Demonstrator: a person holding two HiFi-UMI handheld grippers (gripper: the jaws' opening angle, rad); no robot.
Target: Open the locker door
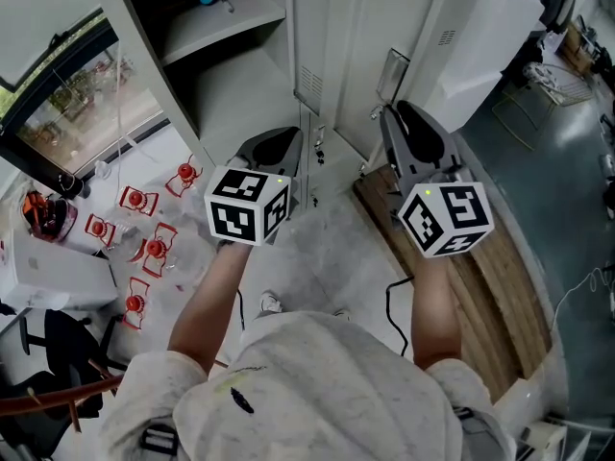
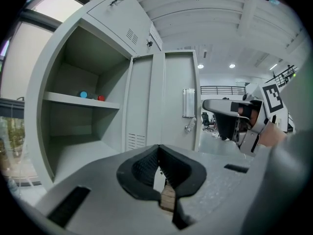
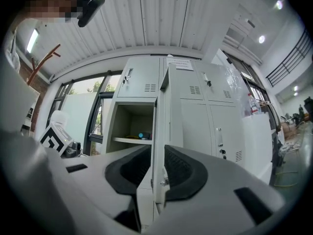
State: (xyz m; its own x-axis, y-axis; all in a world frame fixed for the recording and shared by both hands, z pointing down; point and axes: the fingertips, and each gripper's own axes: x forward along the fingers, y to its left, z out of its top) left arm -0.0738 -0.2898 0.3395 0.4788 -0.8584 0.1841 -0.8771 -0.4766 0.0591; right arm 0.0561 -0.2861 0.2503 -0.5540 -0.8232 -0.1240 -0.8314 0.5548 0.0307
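The locker door stands swung wide, edge-on beside its open compartment. The right gripper is clamped on the door's free edge near the latch, probably because that spot gives the most leverage for swinging it. The left gripper waits in front of the compartment, jaws together and empty, apparently unneeded.

A dark-framed window looks onto greenery. Right of the window, pale marbled floor meets a wooden strip. Below the window stands a black chair. Above the window runs a ribbed white ceiling with round lights.
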